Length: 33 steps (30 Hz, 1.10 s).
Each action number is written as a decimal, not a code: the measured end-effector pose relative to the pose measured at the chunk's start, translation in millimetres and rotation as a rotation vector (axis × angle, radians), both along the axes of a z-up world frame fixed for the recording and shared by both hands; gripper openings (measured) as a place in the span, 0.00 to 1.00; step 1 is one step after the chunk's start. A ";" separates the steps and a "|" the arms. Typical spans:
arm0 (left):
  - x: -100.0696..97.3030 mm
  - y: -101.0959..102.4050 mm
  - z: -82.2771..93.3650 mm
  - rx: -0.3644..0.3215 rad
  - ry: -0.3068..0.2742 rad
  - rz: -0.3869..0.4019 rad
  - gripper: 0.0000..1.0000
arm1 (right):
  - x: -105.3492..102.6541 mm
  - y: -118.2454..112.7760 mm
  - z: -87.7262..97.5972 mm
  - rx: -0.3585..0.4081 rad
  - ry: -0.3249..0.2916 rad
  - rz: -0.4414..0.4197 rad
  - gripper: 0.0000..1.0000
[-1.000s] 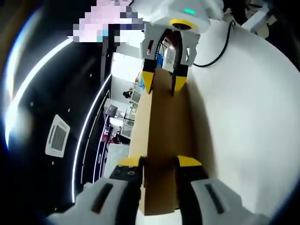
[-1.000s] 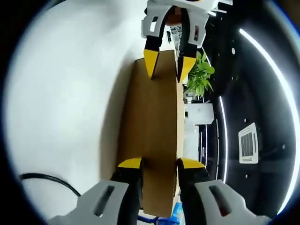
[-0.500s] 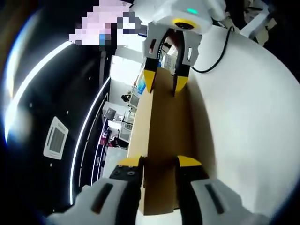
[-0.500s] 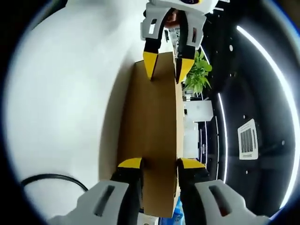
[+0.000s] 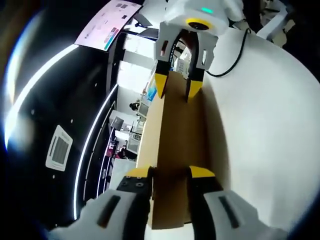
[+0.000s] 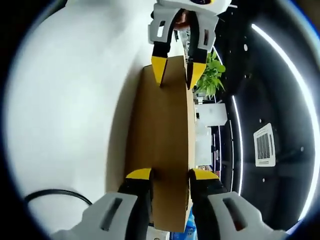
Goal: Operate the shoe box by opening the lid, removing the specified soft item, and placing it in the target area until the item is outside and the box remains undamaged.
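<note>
A brown cardboard lid (image 5: pixel 174 135) runs lengthwise up the left gripper view, held off the white table (image 5: pixel 265 130). My left gripper (image 5: pixel 170 174) is shut on its near end, one yellow-tipped jaw on each face. At the far end my right gripper (image 5: pixel 178 86) is clamped on the same lid. The right gripper view shows the lid (image 6: pixel 162 130) from the opposite end, with my right gripper (image 6: pixel 170 175) shut on the near end and my left gripper (image 6: pixel 176 74) on the far one. The box body and the soft item are hidden.
A black cable (image 5: pixel 234 54) lies on the white table, and it shows again as the cable (image 6: pixel 52 195) in the right gripper view. Beyond the lid are a dark ceiling with light strips, a vent (image 5: pixel 59 147) and a green plant (image 6: pixel 212 75). Both views are rolled sideways.
Both grippers keep their hold on the lid. The views have shifted slightly, with the far end of the lid sitting a little higher in each.
</note>
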State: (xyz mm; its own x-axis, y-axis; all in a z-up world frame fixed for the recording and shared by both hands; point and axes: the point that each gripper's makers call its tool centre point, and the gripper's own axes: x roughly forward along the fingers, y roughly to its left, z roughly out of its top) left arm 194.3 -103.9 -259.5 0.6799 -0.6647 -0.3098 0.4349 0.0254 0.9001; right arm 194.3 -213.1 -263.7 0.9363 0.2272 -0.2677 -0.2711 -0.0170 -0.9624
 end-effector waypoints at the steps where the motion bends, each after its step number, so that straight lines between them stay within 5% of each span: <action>1: 4.6 0.6 -0.3 0.000 0.000 0.003 0.27 | 0.0 -0.1 -0.1 0.000 0.000 0.001 0.28; 9: 8.0 1.6 0.7 0.002 -0.006 0.026 0.28 | -1.3 1.1 -0.1 0.013 0.005 0.001 0.28; 14: -7.0 -2.5 6.5 -0.030 0.012 -0.007 0.30 | -1.3 0.5 -0.2 0.016 0.011 0.002 0.28; 20: -31.0 13.8 30.0 -0.262 0.161 0.002 0.47 | -2.1 0.5 -0.3 0.029 0.017 0.000 0.28; 33: -86.9 65.8 37.8 -0.504 0.513 0.117 0.71 | -6.6 1.7 -2.5 0.047 0.044 -0.014 0.29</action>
State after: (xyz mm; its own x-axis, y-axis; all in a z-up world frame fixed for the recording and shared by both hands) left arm 107.3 -38.1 -221.6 0.6064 -0.7429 -0.2836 0.7682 0.4552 0.4502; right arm 187.8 -211.4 -266.2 0.9270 0.2277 -0.2980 -0.3130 0.0322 -0.9492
